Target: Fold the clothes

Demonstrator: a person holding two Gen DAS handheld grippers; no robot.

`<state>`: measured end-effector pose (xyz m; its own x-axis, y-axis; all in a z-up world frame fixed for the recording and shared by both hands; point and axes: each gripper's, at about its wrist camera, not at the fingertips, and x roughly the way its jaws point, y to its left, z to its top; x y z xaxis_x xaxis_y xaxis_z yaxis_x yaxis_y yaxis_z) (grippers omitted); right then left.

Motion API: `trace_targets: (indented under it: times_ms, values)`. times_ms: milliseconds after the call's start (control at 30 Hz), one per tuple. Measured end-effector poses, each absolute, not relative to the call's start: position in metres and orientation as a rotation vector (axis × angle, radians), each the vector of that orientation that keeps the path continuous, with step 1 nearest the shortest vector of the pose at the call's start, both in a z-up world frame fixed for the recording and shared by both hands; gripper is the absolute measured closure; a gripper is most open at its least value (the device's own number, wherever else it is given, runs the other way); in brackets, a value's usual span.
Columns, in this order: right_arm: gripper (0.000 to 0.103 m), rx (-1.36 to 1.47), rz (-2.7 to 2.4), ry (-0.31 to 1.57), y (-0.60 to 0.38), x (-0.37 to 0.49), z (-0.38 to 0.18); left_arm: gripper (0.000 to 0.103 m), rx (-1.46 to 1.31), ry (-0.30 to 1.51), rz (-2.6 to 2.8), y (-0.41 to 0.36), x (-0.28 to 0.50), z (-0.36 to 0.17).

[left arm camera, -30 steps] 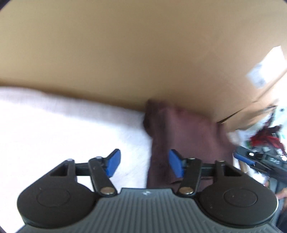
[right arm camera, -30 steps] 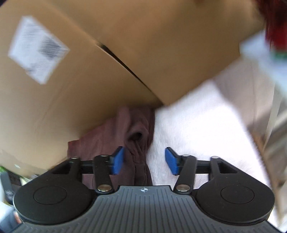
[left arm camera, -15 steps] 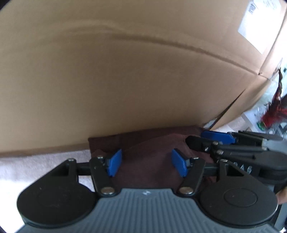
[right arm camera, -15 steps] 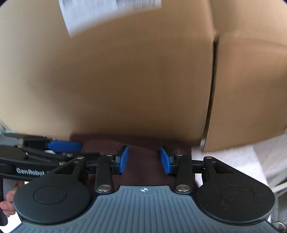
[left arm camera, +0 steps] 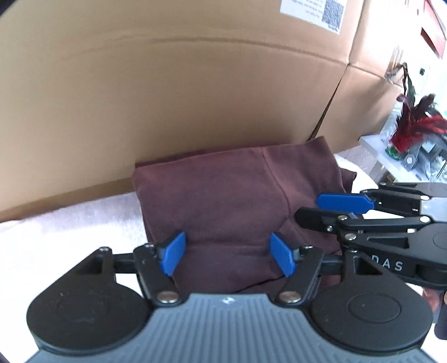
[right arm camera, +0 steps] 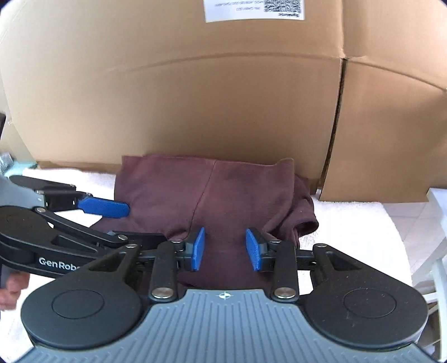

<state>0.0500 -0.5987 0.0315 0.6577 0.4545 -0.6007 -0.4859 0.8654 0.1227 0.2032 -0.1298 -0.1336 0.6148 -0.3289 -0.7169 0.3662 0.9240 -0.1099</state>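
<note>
**Folded Garment at the Rear of the White Surface, Both Grippers Above It**

The dark maroon folded cloth garment (left arm camera: 232,201) lies flat on the white textured fabric-covered surface (left arm camera: 69,223). Its far edge rests against the base of the large brown cardboard box (left arm camera: 167,97) that stands along the rear edge of that surface. A stitched seam runs down the top layer. On the right side of the garment, a bunched sleeve or cuff (right arm camera: 303,215) protrudes toward the right edge of the surface.

The left gripper (left arm camera: 227,255), black with blue pads, is positioned over the near portion of the garment. Its jaws are opening and stand wide apart. Cloth is visible between the pads, but they do not press on it and nothing is held.

The right gripper (right arm camera: 225,250), of the same construction, is positioned over the near centre of the garment, just beside the left unit. Its jaws are closing and the gap is moderate. Cloth lies below and between the pads; no fold is pinched or lifted.

A white printed shipping label (right arm camera: 252,9) is fixed high on the box face. A second cardboard box (right arm camera: 391,134) adjoins the first on the right.
</note>
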Motion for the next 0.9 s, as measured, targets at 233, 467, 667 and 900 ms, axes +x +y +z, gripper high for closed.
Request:
trace_targets:
  times_ms: [233,467,667,900]
  values:
    - [0.066,-0.054,0.517,0.678,-0.664,0.028,0.03,0.026,0.052,0.823,-0.411,-0.144,0.188,-0.15]
    - [0.067,-0.044,0.509,0.656,-0.64,0.022,0.016,0.026,0.066,0.806,-0.405,-0.154,0.19,-0.158]
    - [0.062,-0.064,0.512,0.722,-0.625,0.025,0.038,0.008,-0.001,0.874,-0.336,-0.143,0.179,-0.136]
    - [0.011,0.002,0.382,0.85,-0.627,-0.002,0.089,0.001,-0.082,0.913,-0.257,-0.103,0.13,-0.095]
